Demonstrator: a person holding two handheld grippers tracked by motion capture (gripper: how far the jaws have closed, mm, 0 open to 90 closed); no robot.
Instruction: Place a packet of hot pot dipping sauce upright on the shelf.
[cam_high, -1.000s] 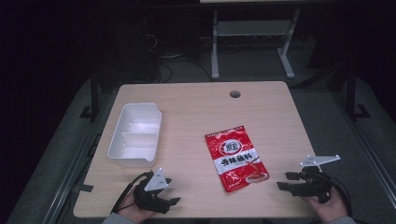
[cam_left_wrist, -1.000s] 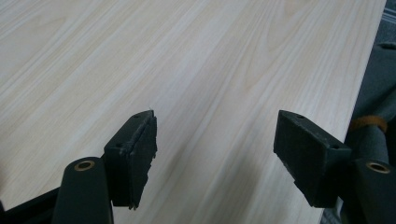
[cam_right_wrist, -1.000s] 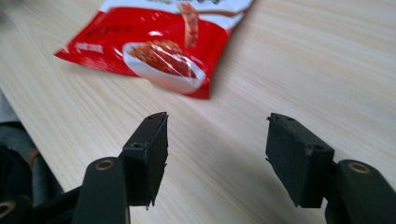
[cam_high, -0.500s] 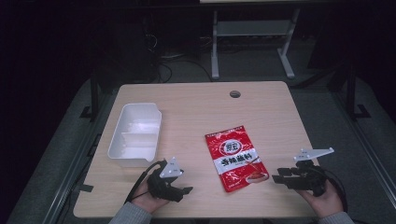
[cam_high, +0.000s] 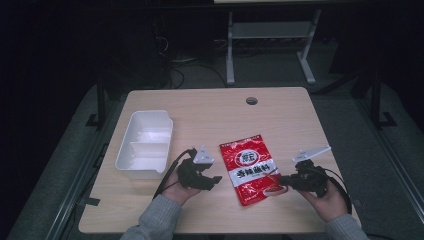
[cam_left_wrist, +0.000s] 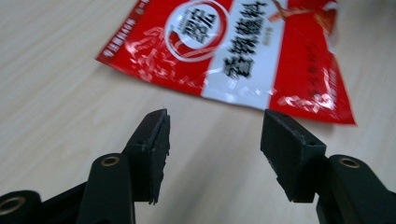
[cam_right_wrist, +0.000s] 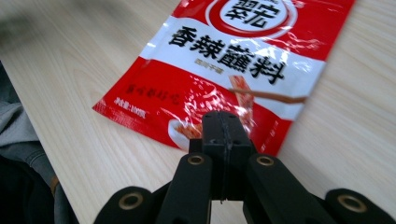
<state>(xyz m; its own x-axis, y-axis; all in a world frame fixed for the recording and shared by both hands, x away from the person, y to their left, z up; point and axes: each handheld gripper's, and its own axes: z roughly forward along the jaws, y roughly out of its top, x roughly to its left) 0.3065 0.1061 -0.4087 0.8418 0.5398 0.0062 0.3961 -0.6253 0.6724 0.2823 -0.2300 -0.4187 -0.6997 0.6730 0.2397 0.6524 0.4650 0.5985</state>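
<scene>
Lying flat at desk (cam_high: 280, 107) centre, red sachet (cam_high: 248, 168) not yet lifted; left gripper (cam_high: 212, 181) fingers spread at its 9 o'clock, right gripper (cam_high: 281, 181) fingers clenched empty at its 4 o'clock corner; white tray (cam_high: 131, 155) empty.

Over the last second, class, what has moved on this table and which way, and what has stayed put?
Both grippers closed in on the red sachet. The left gripper moved up from the near edge and rightwards, jaws open and short of the packet. The right gripper slid leftwards to the sachet's near right corner, jaws together; whether they pinch the edge is unclear. The sachet and the white tray stayed where they were.
</scene>
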